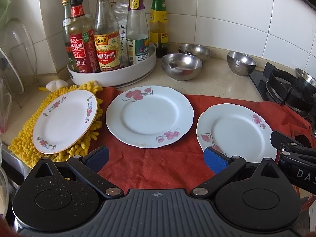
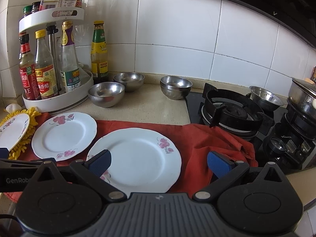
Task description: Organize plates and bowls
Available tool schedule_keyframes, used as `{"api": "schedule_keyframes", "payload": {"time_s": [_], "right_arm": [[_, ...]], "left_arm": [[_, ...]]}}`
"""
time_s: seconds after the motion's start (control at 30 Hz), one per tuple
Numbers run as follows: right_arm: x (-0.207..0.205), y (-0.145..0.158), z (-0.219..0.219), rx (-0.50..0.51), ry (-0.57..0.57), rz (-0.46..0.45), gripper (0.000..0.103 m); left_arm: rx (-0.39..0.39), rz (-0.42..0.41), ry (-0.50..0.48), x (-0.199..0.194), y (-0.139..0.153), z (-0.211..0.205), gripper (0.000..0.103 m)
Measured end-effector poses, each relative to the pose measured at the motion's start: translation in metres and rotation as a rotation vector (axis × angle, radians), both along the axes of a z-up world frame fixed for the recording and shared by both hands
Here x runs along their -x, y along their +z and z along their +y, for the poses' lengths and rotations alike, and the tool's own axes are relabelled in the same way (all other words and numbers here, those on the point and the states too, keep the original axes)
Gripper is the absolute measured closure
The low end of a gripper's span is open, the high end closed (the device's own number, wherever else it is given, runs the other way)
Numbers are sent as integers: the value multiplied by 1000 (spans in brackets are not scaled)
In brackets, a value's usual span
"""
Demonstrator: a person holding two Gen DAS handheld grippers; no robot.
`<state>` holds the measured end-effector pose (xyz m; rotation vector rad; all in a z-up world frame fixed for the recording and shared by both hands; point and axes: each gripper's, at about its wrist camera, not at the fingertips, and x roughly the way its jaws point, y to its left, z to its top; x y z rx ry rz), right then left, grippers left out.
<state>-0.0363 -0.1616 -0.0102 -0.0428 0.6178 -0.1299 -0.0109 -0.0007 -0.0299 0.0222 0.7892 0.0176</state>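
both grippers spread wide, holding nothing. right gripper (image 2: pixel 159 163) hovers over the near plate (image 2: pixel 136 158) on the red cloth (image 2: pixel 207 138) — left gripper (image 1: pixel 156 158) beside the middle plate (image 1: pixel 149 116). suggest pinching the rim edge-on, lifting level — glaze looks slippery.

White pink-flowered plates (image 1: pixel 149 116) on red cloth (image 1: pixel 150 164); yellow mat (image 1: pixel 21 146).

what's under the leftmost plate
The leftmost plate rests on a yellow mat, whose fringe shows around its edges. The mat's right edge overlaps the red cloth. What lies beneath the plate's middle is covered.
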Motion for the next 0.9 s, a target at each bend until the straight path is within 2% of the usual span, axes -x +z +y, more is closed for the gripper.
{"api": "schedule_keyframes", "payload": {"time_s": [0.9], "right_arm": [[2,-3,5,-3,-5,14,1]], "left_arm": [[3,9,-4,2,-3,2,0]]}}
